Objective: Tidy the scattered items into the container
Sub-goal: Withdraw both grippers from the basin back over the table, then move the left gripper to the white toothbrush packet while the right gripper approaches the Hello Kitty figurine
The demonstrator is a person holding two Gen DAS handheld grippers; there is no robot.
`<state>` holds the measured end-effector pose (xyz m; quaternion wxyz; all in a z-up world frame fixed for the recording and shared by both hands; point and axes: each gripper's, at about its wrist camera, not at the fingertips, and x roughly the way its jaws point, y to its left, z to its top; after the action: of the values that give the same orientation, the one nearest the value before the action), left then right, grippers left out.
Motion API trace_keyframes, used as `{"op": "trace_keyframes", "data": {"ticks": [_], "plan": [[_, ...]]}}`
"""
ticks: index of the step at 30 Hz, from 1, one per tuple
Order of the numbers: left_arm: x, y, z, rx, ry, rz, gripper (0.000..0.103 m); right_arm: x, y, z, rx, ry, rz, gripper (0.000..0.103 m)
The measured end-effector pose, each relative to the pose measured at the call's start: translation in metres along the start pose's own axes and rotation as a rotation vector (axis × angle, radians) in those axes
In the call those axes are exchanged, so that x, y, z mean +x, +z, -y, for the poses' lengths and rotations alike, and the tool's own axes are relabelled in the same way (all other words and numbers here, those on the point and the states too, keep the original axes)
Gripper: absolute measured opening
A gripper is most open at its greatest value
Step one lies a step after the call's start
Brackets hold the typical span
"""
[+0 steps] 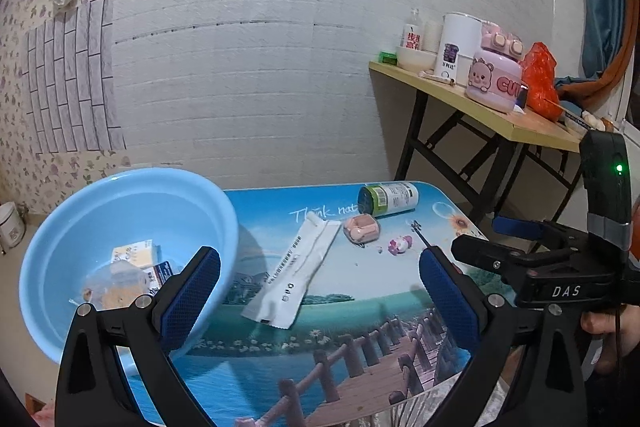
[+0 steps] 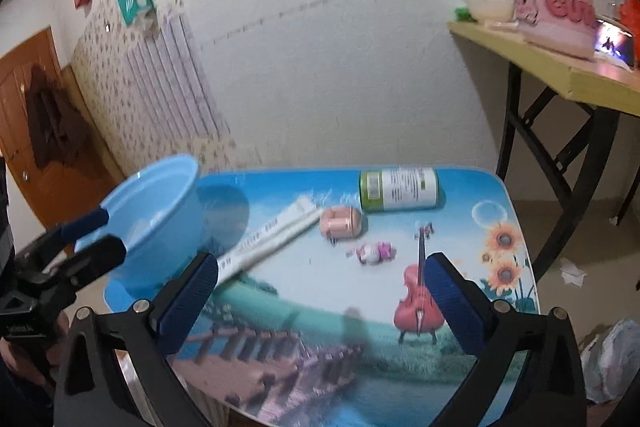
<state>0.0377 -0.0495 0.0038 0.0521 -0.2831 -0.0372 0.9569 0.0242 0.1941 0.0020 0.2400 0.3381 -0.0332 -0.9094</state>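
Both claws (image 1: 319, 281) (image 2: 322, 287) agape, empty

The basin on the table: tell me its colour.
Light blue, plain, with no pattern. The basin shows best in the left wrist view.

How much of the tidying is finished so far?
Partly done. The blue basin already holds a few small packets. Nothing is in hand: the left gripper and right gripper both have open, empty jaws. Left on the table: a white pouch, a green bottle, a pink case and a small toy.
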Motion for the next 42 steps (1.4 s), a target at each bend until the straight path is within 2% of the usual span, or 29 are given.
{"op": "trace_keyframes", "data": {"ticks": [6, 16, 22, 25, 30, 35, 42], "plan": [[0.007, -0.007, 0.004, 0.004, 0.003, -0.019, 0.101, 0.001, -0.001, 0.009, 0.035, -0.054, 0.005, 0.103], [0.021, -0.027, 0.003, 0.004, 0.024, -0.046, 0.101, 0.015, -0.006, 0.013, 0.014, -0.147, -0.037, 0.103], [0.033, -0.037, 0.005, -0.024, 0.027, -0.079, 0.101, 0.024, -0.011, 0.02, 0.036, -0.117, -0.062, 0.103], [0.041, -0.041, 0.013, 0.01, 0.035, -0.085, 0.101, 0.026, -0.012, 0.025, 0.057, -0.103, -0.06, 0.103], [0.064, -0.045, 0.023, 0.056, 0.061, -0.124, 0.101, 0.029, -0.015, 0.032, 0.042, -0.135, -0.058, 0.103], [0.078, -0.038, 0.025, 0.073, 0.098, -0.117, 0.101, 0.035, -0.019, 0.042, 0.058, -0.142, -0.078, 0.103], [0.105, -0.034, 0.043, 0.14, 0.12, -0.153, 0.101, 0.044, -0.02, 0.052, 0.078, -0.137, -0.09, 0.103]]}}
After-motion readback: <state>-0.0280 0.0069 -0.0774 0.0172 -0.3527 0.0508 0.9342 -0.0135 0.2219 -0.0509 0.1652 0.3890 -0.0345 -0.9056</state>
